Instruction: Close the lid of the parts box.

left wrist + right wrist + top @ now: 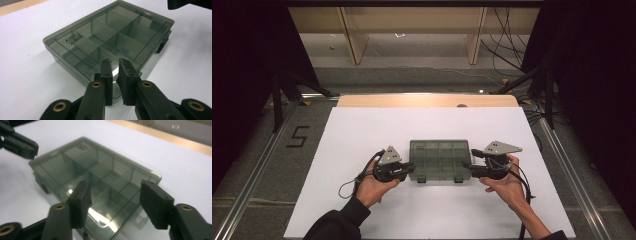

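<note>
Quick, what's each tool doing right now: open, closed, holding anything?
Left tool: open by a narrow gap, holding nothing, at the left end of the organizer box.
Right tool: wide open, holding nothing, at the box's right end.

Both forearms in from the bottom edge of the high view, angled inward toward each other. Left forearm in a dark sleeve, left hand (371, 186) wrapped around the left gripper (411, 168), grey three-cornered plate on top, cable looping off to the left side. Right forearm bare, right hand (507, 186) around the right gripper (466, 166), plate up as well, cable trailing back along the wrist. Both grippers held about level, tips pointing at one another. Left jaws parted by a narrow slit, nothing pinched between the pads. Right jaws spread wide apart, pads pressing on nothing.
</note>
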